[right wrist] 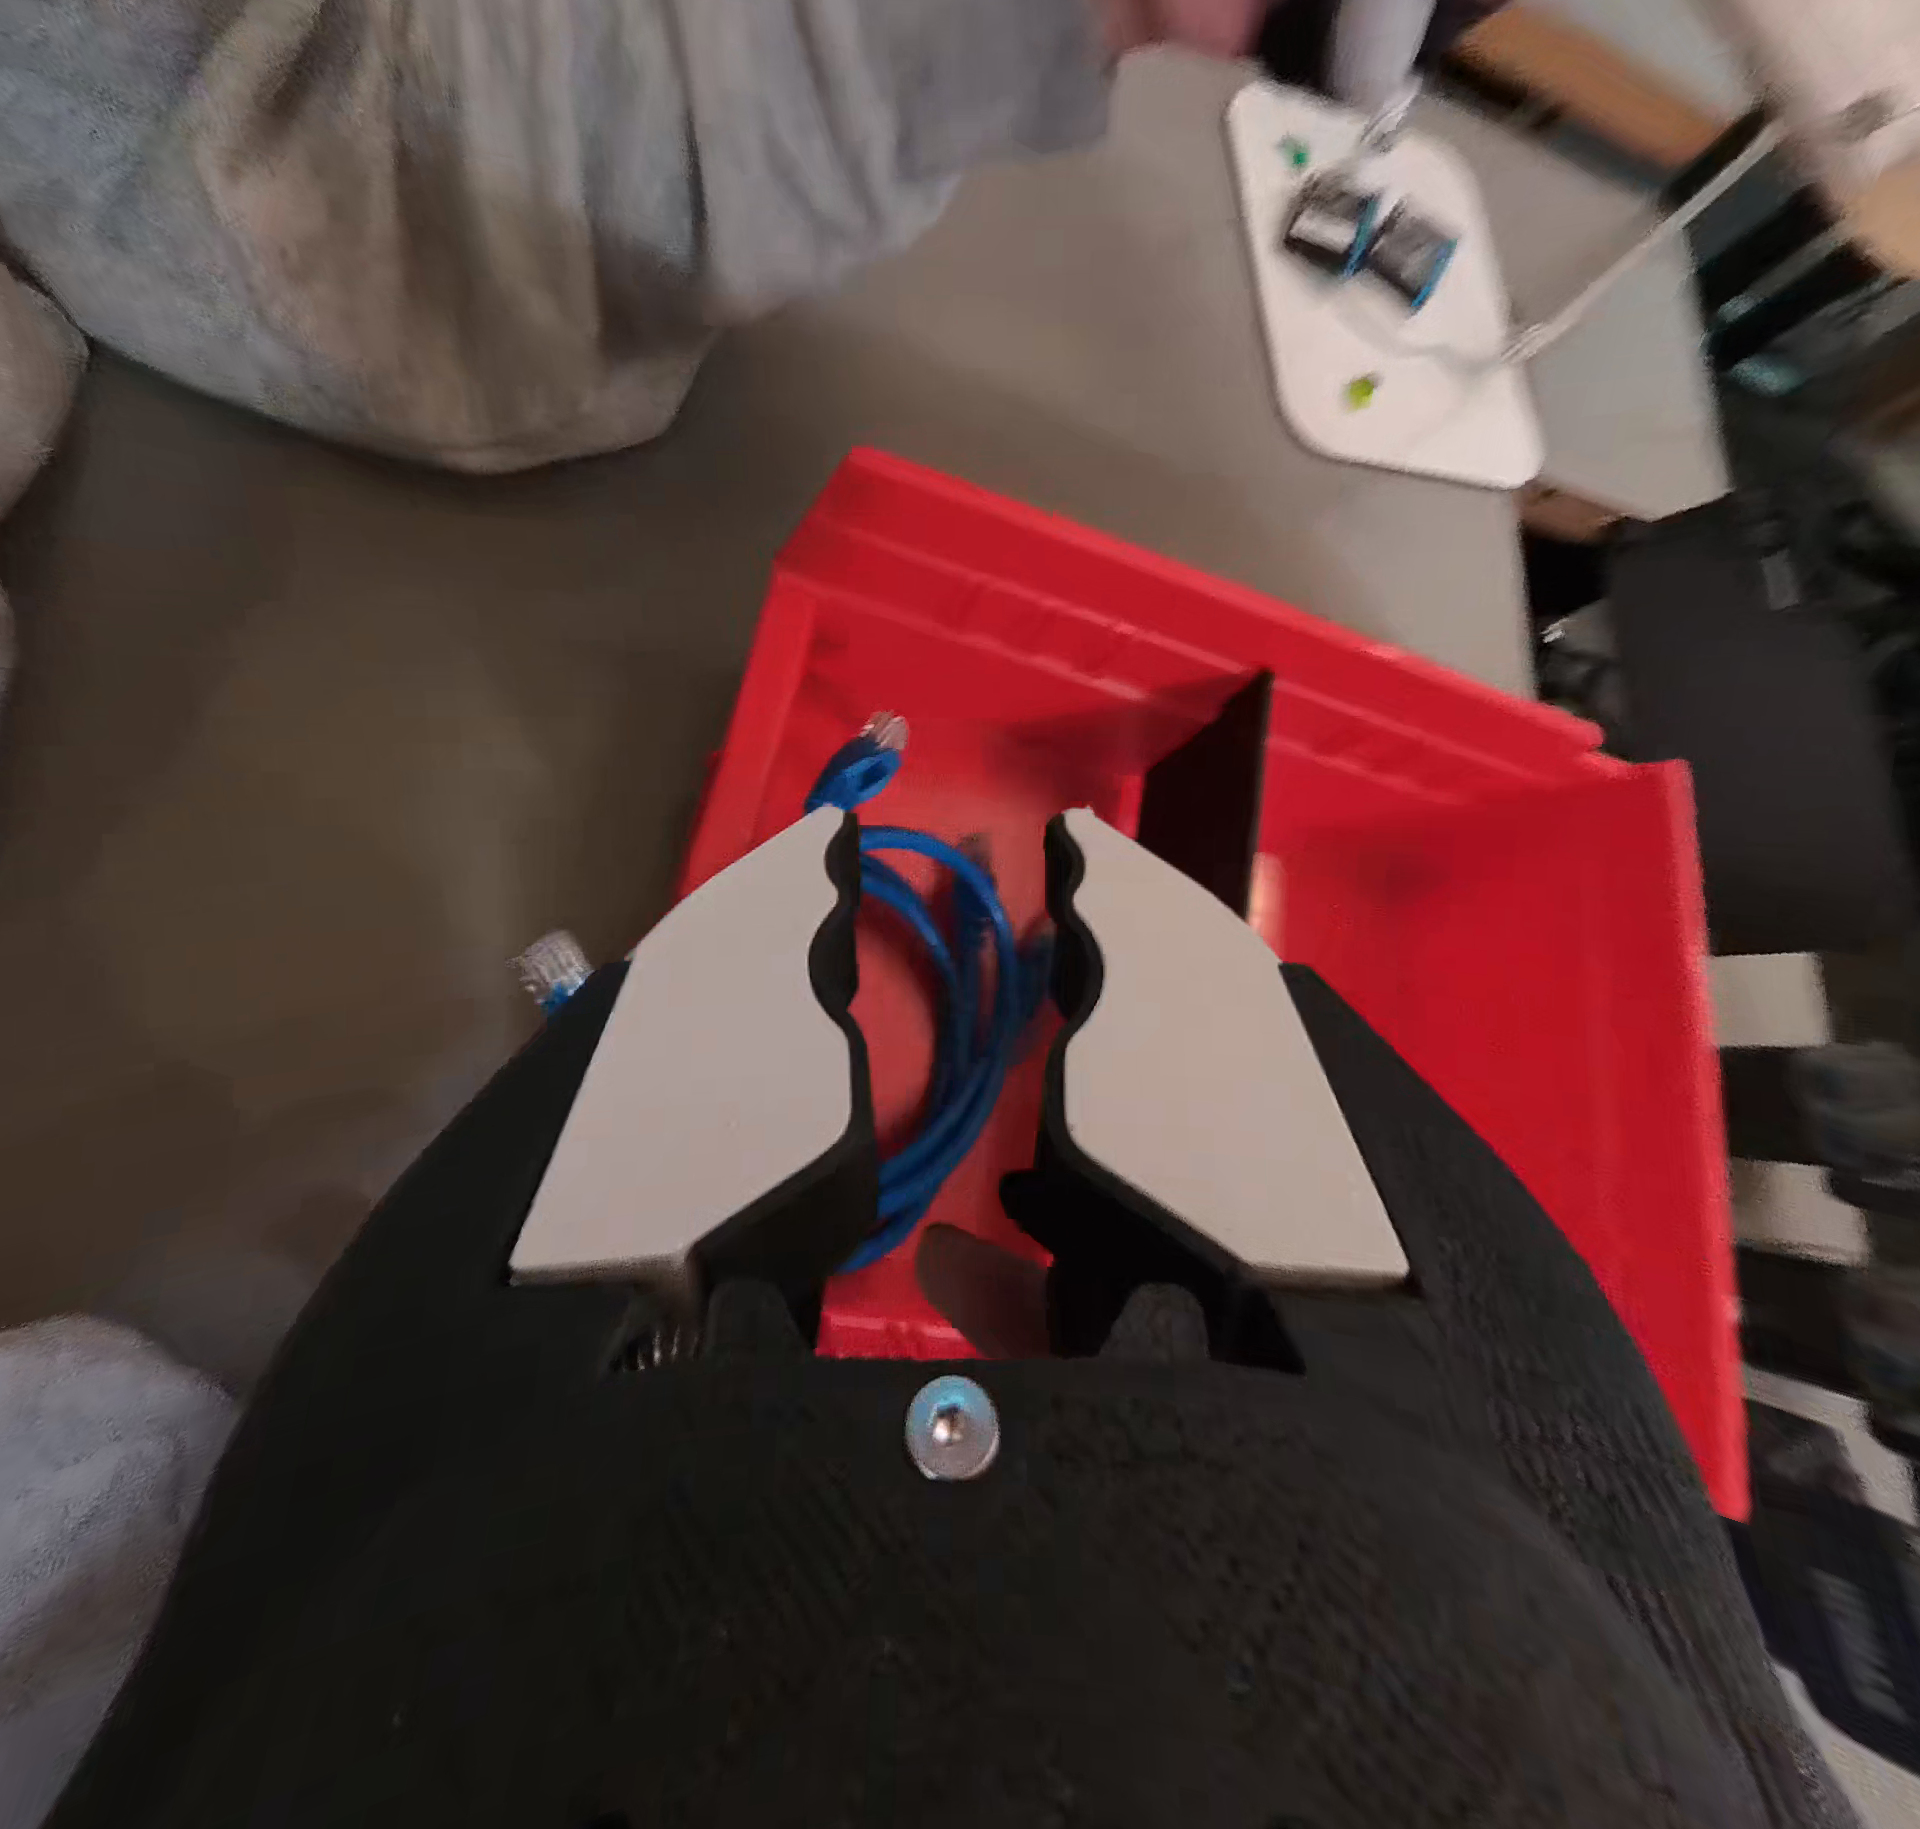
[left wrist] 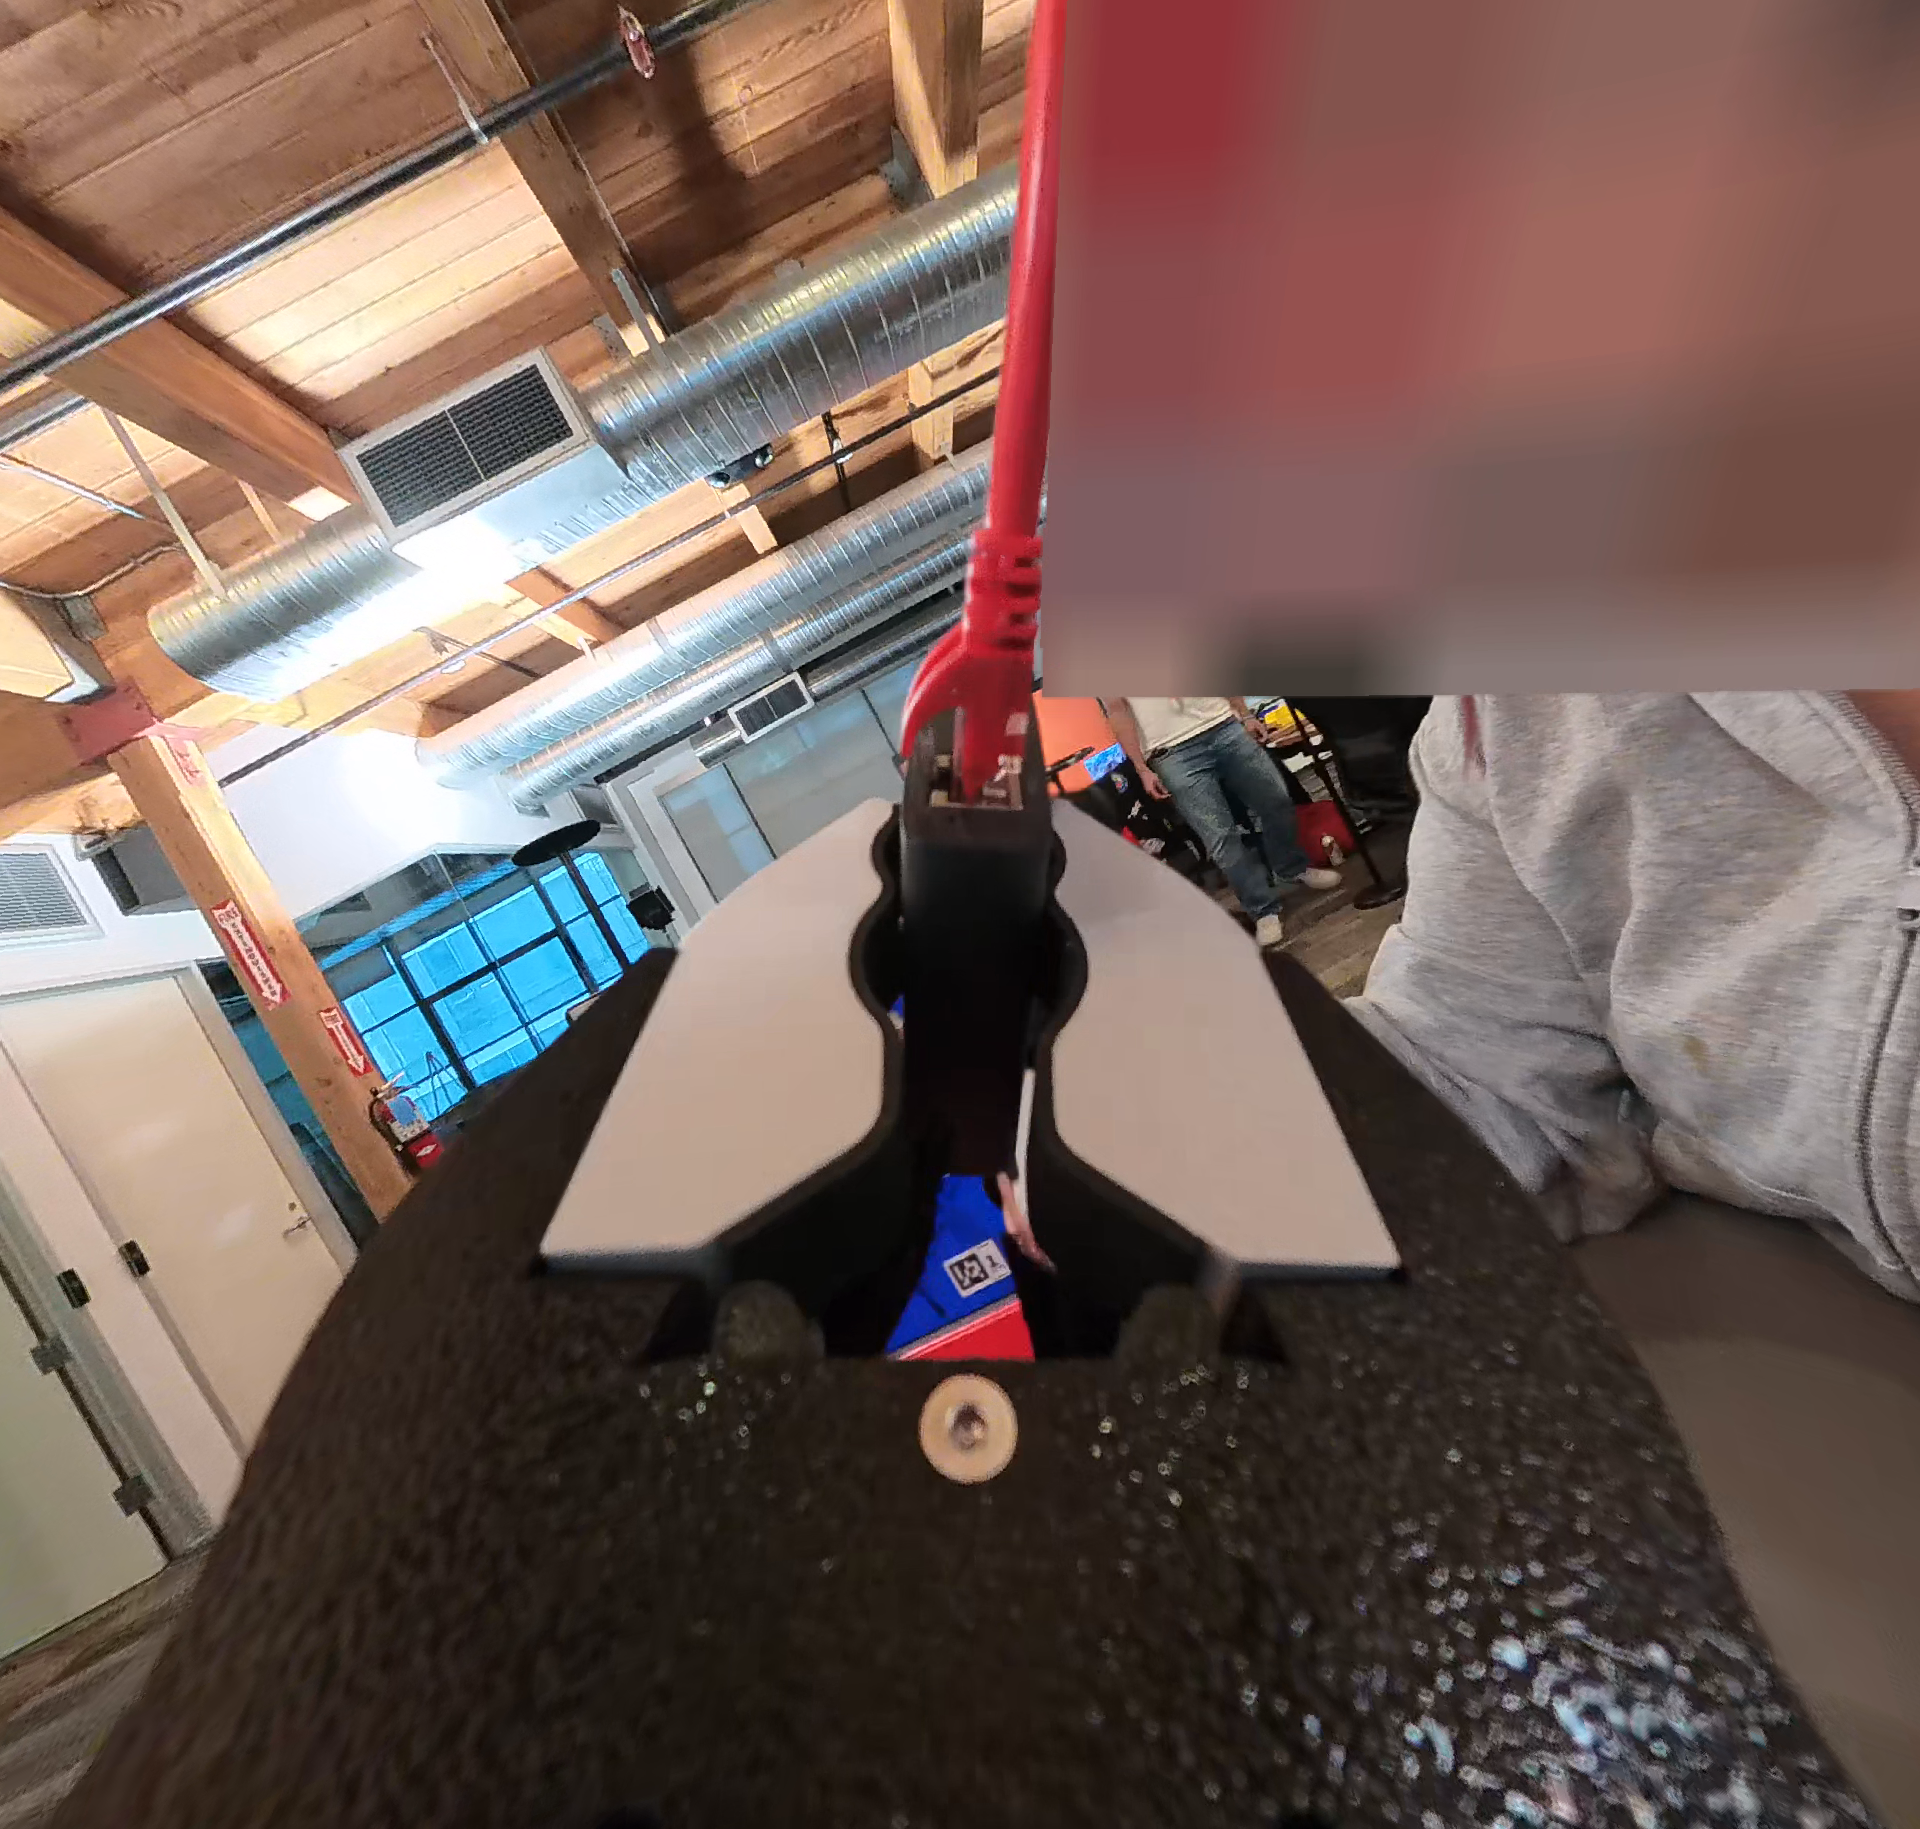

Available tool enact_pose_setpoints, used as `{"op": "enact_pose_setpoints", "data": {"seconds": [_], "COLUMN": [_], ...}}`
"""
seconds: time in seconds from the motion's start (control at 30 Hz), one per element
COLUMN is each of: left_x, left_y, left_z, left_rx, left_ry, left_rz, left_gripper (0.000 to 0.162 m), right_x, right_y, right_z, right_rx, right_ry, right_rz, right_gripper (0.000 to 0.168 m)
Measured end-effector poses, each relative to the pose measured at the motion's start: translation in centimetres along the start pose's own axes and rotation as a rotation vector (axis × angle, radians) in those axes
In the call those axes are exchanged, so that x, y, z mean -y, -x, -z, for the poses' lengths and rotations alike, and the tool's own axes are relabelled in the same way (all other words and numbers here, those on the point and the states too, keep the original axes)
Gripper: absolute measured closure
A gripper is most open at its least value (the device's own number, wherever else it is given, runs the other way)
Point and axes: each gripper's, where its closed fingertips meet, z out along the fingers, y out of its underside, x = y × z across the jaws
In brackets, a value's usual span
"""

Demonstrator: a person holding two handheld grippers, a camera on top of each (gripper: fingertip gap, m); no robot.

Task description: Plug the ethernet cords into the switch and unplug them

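Between the fingers of the left tool (left wrist: pixel 971 849), tilted up toward the ceiling: one black block-shaped adapter (left wrist: pixel 971 875), pinched firmly across its flanks. A red cable (left wrist: pixel 1029 345) was plugged into its upper end by a booted plug (left wrist: pixel 992 626) and ran upward out of view. Beyond it were wooden ceiling joists and silver ducts (left wrist: pixel 790 325); to the right, a grey sleeve (left wrist: pixel 1662 948).

Over the worktop (right wrist: pixel 364 740), the right tool (right wrist: pixel 951 823): fingers spread, holding nothing, poised above a red bin (right wrist: pixel 1455 844). Item in the bin's left compartment: one blue cable (right wrist: pixel 956 969), loosely coiled, with one clear plug (right wrist: pixel 883 735) lying toward the far wall and the other plug (right wrist: pixel 551 964) showing past the left finger. A black divider (right wrist: pixel 1216 782) stood upright beside the coil. Farther off lay a white tray (right wrist: pixel 1403 377) carrying small blurred parts.

Handling, as judged: the cables look light, limp and springy, likely to uncoil or trail when lifted. The plugs are rigid, and their latch tabs may be fragile. Best hold seems to be the moulded boot just behind a plug, or the gathered strands at mid-coil. The adapter looks stiff and smooth, and suited to a grip across its flat sides.
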Motion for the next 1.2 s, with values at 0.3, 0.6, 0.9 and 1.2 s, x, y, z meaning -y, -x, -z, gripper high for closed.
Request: {"op": "enact_pose_setpoints", "data": {"seconds": [0.3, 0.6, 0.9, 1.2], "left_x": [0.6, 0.8, 1.1, 0.3], "left_y": [1.2, 1.3, 1.2, 1.0], "left_z": [1.5, 2.0, 2.0, 1.7], "left_rx": [0.05, 0.046, 0.036, 0.014], "left_ry": [-0.056, -0.081, -0.096, -0.094], "left_rz": [0.014, 0.032, 0.039, 0.072], "left_gripper": [0.141, 0.141, 0.141, 0.141], "right_x": [-2.1, -3.6, -5.5, -7.0], "right_y": [1.6, 5.9, 7.8, 6.3], "right_z": [-3.0, 1.4, -0.3, -0.3], "right_rx": [0.019, -0.09, -0.399, -0.54], "right_ry": [0.16, 0.145, 0.206, 0.274], "right_rz": [-0.029, -0.022, 0.187, 0.174], "right_gripper": [0.144, 0.136, 0.134, 0.152]}}
